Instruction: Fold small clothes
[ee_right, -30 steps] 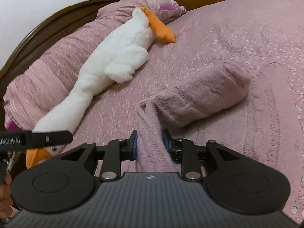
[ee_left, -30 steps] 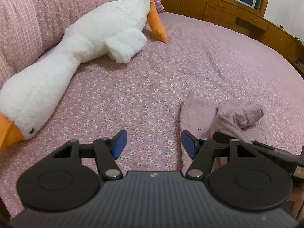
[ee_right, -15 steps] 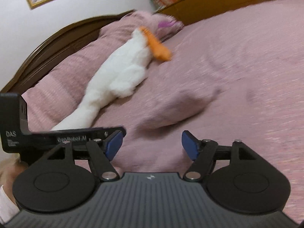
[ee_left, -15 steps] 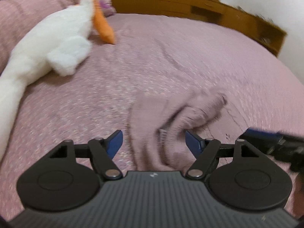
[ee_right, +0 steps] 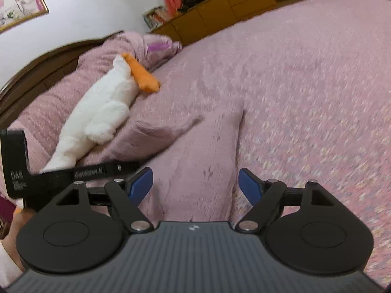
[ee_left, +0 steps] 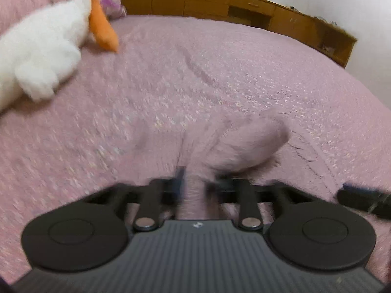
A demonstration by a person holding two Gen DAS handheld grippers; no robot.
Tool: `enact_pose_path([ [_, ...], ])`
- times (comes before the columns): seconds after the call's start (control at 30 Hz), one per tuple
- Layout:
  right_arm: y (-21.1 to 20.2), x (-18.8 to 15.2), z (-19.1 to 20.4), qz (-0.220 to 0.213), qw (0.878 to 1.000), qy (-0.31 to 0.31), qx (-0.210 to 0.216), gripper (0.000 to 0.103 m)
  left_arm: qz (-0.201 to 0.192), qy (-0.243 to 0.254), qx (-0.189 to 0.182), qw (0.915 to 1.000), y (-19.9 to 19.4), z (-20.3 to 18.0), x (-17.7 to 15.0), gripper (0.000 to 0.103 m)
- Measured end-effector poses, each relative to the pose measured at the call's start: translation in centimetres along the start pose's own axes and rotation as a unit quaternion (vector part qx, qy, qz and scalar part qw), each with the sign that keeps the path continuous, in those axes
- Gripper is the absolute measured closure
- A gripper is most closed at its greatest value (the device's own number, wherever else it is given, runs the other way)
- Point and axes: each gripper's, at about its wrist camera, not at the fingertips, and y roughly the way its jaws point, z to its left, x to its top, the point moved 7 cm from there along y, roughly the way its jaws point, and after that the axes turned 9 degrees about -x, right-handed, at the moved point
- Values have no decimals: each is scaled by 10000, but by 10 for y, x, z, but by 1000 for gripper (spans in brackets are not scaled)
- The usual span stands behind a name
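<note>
White wall, wooden cabinets around a pink bed

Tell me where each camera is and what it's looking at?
Left wrist: sits on the left gripper, looks along its fingers, shut on the pink knitted garment, up the bed to wooden cabinets.
Right wrist: sits on the open right gripper, looks towards the headboard; the left gripper and a bit of the person's hand show.
Both share the garment, bed and plush goose.

Mauve knit garment lies bunched on bedspread.
</note>
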Motion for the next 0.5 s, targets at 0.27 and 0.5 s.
enact_pose_path([
  [0.27, 6, -11, 46, -214, 9973, -698, 114, 19, -580, -645, 133, 9961, -39, 42, 8, 83],
  [0.5, 10, -25, 67, -299, 9883, -1485, -149, 18, -275, -788, 526, 9951, -27, 61, -8, 48],
])
